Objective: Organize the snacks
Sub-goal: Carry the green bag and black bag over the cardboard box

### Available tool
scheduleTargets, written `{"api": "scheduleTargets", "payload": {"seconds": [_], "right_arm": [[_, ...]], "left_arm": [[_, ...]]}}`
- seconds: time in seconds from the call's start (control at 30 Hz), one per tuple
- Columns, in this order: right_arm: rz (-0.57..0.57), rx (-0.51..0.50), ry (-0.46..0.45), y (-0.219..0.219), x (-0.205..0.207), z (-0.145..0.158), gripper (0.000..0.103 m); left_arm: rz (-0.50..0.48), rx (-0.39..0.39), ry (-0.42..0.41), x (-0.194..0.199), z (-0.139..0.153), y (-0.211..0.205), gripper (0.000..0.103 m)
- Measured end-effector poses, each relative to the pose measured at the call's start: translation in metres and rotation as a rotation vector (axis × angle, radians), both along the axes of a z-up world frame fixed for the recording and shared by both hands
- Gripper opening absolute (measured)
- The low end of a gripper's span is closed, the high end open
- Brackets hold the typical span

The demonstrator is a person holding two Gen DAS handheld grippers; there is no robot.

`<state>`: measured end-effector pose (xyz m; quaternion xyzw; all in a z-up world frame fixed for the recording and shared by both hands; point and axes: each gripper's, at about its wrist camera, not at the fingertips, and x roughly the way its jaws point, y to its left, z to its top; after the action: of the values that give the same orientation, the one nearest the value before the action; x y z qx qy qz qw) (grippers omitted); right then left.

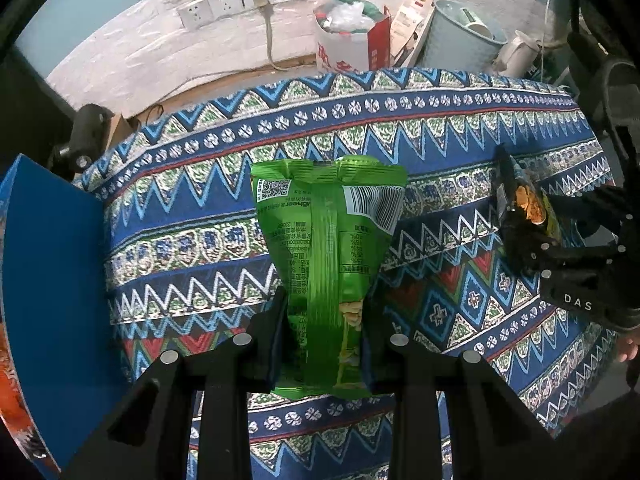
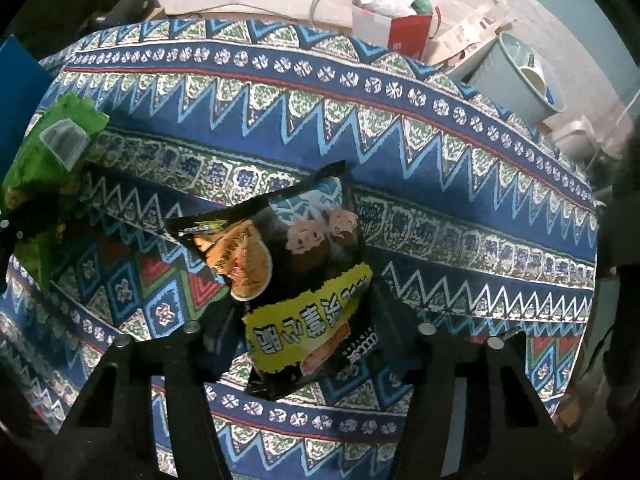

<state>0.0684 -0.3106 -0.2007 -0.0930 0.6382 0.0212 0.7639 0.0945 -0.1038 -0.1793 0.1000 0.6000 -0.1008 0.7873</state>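
Evidently the sorting is in mid-course: both packets are off the cloth and neither has reached a resting place yet. The left gripper (image 1: 324,332) has its fingers closed on the lower end of a green snack bag (image 1: 326,236), held upright over the middle of the tabletop (image 1: 460,128). The right gripper (image 2: 304,340) pinches a black-and-yellow snack bag (image 2: 296,276) by its near end, tilted, to the right of the green one. A blue box (image 1: 52,264) stands at the left edge, probably where the snacks go, though its inside is hidden. A blue zigzag-patterned cloth covers the tabletop. Beyond the far edge are a white brick wall with wall sockets (image 1: 240,0), a stuffed red-and-white bag (image 1: 352,44) and a pale blue bin (image 1: 460,40).
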Motion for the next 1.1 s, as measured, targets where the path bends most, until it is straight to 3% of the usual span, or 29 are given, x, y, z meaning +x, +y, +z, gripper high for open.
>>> {"api": "scheduleTargets", "payload": {"seconds": [0.7, 1.1], "right_arm": [[0.034, 0.045, -0.177, 0.063, -0.009, 0.085, 0.055], [0.106, 0.100, -0.238, 0.117, -0.002, 0.117, 0.055]], "left_arm": [[0.037, -0.027, -0.168, -0.031, 0.080, 0.040, 0.030], [0.092, -0.032, -0.260, -0.049, 0.117, 0.082, 0.030]]}}
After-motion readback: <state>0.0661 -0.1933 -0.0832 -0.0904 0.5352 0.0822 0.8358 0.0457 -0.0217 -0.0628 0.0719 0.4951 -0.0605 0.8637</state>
